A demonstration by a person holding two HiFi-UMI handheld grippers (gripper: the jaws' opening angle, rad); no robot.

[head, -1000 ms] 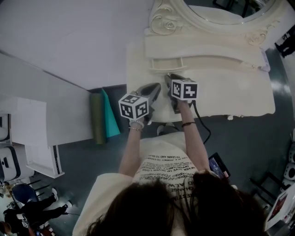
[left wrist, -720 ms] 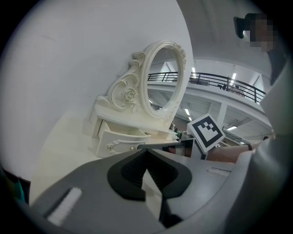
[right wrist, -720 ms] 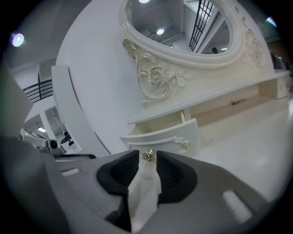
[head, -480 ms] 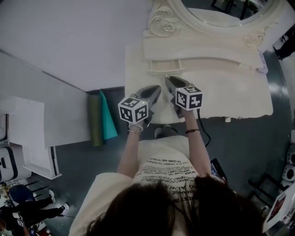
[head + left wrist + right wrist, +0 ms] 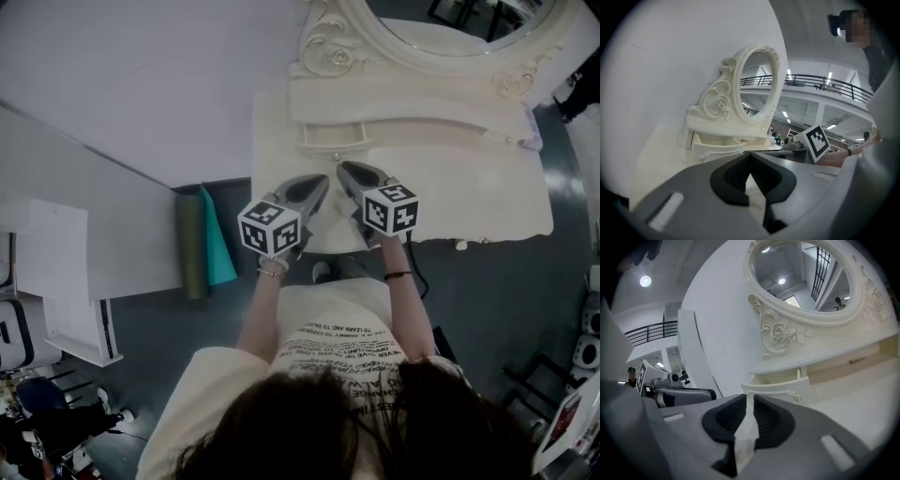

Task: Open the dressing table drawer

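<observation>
The cream dressing table (image 5: 469,187) carries an oval mirror (image 5: 450,28). Its small left drawer (image 5: 333,137) stands pulled out, its inside showing in the left gripper view (image 5: 715,152) and in the right gripper view (image 5: 780,385). Both grippers hover over the table top just in front of it, touching nothing. My left gripper (image 5: 323,178) has its jaw tips meeting (image 5: 750,154), holding nothing. My right gripper (image 5: 343,168) has just been closing its jaws. A narrow slit remains between the pads (image 5: 750,398), with nothing in it.
A green and a teal roll (image 5: 202,239) stand on the floor left of the table, by a white wall panel. A white shelf unit (image 5: 56,281) is further left. A black cable (image 5: 417,262) hangs from the right gripper.
My right gripper has drawn back from the drawer toward the person and lifted a little. The left gripper has hardly moved. The drawer stays pulled out.
</observation>
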